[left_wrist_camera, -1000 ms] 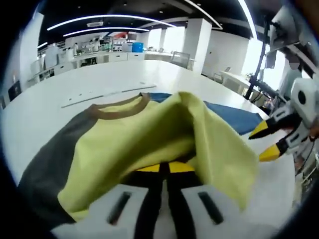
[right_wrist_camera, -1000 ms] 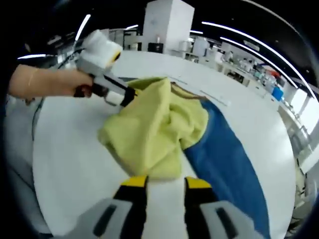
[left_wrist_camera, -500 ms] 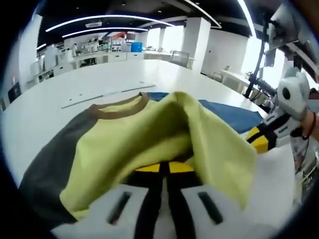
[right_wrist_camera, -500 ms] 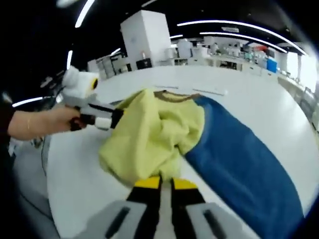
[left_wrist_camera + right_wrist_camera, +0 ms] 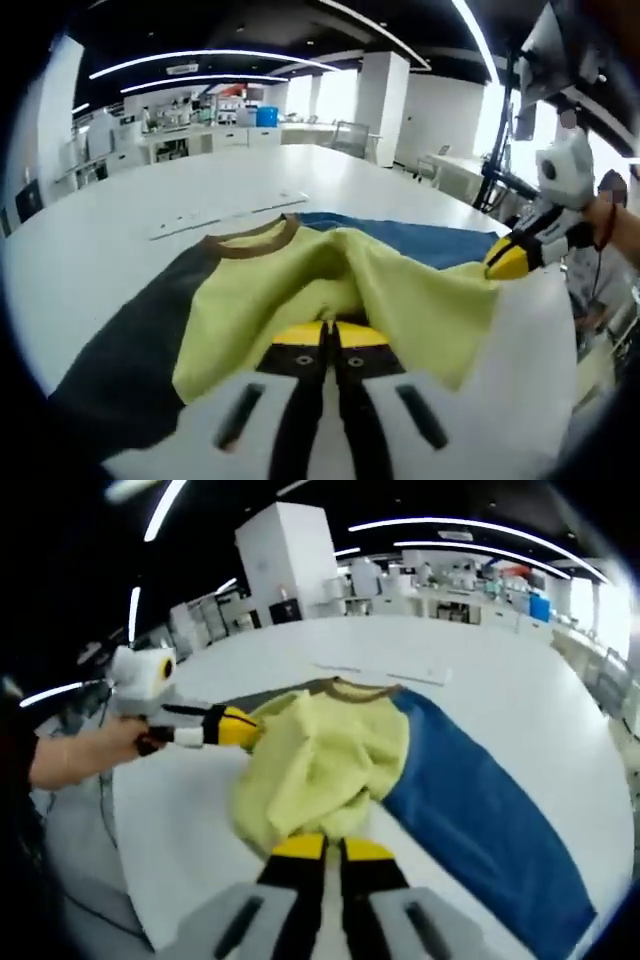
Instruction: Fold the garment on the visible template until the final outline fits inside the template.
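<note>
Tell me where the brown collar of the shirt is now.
In the left gripper view the brown collar lies beyond the bunched yellow shirt, beside the blue sleeve. In the right gripper view it lies at the shirt's far end, on the white table.

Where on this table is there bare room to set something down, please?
The white table is bare beyond the shirt's brown collar, apart from a thin strip lying there, and also past the blue cloth. It is crowded around the yellow shirt, where the left hand-held gripper and right hand-held gripper meet it.
</note>
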A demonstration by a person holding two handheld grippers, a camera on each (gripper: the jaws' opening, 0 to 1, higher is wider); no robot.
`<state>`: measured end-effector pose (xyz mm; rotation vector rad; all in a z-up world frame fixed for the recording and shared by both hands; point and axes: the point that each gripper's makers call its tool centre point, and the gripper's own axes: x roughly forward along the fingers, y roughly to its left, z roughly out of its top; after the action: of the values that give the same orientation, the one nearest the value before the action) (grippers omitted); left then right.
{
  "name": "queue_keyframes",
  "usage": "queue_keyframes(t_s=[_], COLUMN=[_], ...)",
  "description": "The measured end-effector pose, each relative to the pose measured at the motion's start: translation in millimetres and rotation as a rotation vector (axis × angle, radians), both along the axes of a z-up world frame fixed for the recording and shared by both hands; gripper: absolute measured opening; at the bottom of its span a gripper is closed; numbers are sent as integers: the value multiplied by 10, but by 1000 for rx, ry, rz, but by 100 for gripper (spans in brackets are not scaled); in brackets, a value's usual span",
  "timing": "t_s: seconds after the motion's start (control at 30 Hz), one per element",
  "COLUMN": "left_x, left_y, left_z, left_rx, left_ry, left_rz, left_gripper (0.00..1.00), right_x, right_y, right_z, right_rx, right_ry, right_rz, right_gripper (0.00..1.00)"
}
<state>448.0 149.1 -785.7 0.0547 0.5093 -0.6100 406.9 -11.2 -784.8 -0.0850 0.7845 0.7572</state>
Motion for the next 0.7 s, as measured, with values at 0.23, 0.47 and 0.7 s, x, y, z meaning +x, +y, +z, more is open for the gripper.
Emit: queue_keyframes(t_s=[0.23,0.47,0.7], left_x=[-182,-347,-558], left_y=[147,266,332], left_z=[176,276,266], left_rx=[17,16,37], left_ry=[-22,-24,-15], left_rz=[-4,8,5], left_gripper=[0,0,0], right_x=[-114,-180,-56], right_y=[-23,-60,-53], right_z=[121,147,76], right_rx=[-20,-25,-22], right_ry=[29,52,53], right_rz=[-21,-48,-81], right_gripper=[0,0,0])
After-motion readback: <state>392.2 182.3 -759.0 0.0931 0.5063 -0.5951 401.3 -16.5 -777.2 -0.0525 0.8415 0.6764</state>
